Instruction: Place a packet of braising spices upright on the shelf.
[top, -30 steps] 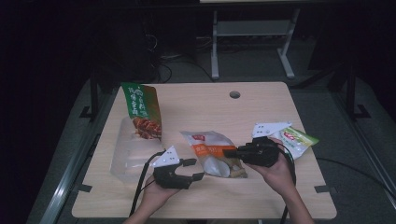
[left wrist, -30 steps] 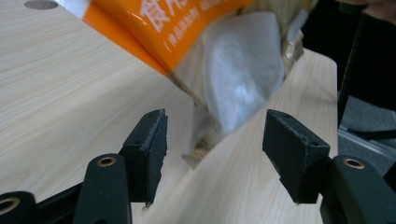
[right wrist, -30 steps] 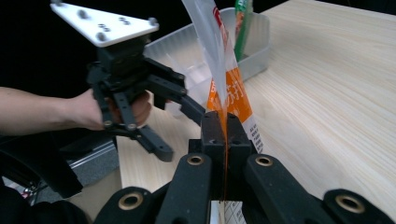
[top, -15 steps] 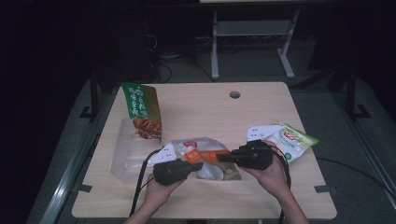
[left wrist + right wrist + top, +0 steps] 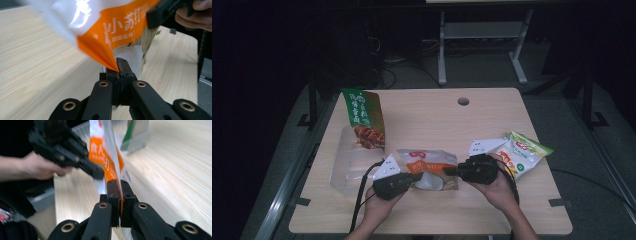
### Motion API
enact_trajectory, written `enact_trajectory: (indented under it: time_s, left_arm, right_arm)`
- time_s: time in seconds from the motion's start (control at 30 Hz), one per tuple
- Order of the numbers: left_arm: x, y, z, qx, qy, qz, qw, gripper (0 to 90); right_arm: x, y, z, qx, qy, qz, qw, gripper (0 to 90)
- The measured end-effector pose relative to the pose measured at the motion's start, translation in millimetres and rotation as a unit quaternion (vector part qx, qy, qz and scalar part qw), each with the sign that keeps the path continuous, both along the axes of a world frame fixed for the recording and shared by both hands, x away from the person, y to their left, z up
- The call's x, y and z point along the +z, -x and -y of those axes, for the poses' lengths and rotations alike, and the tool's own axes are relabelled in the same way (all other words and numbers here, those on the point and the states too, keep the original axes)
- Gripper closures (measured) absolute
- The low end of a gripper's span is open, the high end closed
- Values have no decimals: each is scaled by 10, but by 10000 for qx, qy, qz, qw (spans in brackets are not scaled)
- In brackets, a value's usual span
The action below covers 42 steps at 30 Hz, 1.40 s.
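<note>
An orange and white snack bag (image 5: 430, 169) hangs just above the near middle of the wooden table (image 5: 427, 120), held between my two grippers. My left gripper (image 5: 416, 177) has just closed its jaws onto the bag's left side. In the left gripper view it (image 5: 119, 67) pinches an orange corner of the bag (image 5: 117, 27). My right gripper (image 5: 451, 171) is shut on the bag's right side. In the right gripper view its jaws (image 5: 120, 185) clamp the bag's thin edge (image 5: 110, 160), with the left gripper (image 5: 96, 173) across from it.
A green bag (image 5: 363, 117) stands upright at a clear plastic bin (image 5: 344, 172) on the table's left. At the right lie a green and yellow snack bag (image 5: 526, 152) and a white packet (image 5: 484, 146). A cable hole (image 5: 463, 101) sits at the far middle.
The left gripper, open beside the bag a second ago, has shut on its left side. The right hand has sunk a little with the bag's right side.
</note>
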<state>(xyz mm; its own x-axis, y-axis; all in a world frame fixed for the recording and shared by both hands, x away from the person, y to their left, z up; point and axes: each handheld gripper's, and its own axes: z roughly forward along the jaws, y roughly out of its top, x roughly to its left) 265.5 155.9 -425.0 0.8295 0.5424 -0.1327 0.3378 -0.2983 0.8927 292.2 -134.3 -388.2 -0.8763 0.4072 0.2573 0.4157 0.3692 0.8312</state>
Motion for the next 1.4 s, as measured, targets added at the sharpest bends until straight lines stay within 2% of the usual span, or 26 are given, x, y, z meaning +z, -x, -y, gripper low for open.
enact_trajectory:
  time_s: [0.1,0.2,0.37,0.57,0.67,0.83,0.93,1.1,1.17,1.4]
  left_arm:
    - [-41,1,-13,29,-32,-57,10000,895]
    - [-42,8,-14,60,-56,-39,10000,895]
    - [-43,7,-5,27,-46,-29,10000,894]
    - [-48,3,-16,11,-38,-51,10000,891]
    - [-54,-1,-19,6,-32,-49,10000,888]
    - [-59,-1,-27,-12,-22,-91,10000,877]
    - [-65,-5,-35,-56,44,-165,9998,836]
    - [-53,30,-29,-76,40,-134,9999,736]
    - [-45,42,-31,-137,116,-143,9997,691]
    - [-2,97,-54,-135,77,-107,9998,645]
  right_arm:
    - [-55,7,-36,23,108,-34,9999,882]
    - [-60,8,-63,25,88,7,10000,877]
    - [-68,24,-108,16,212,70,9998,819]
    - [-96,20,-175,43,260,63,9996,799]
    - [-114,18,-201,37,297,75,9995,803]
    - [-113,27,-226,26,367,62,9993,894]
    - [-105,36,-221,15,380,27,9993,897]
    - [-84,60,-159,22,376,17,9993,900]
    - [-64,72,-129,20,362,4,9993,900]
    - [30,74,-12,-119,333,43,9994,900]
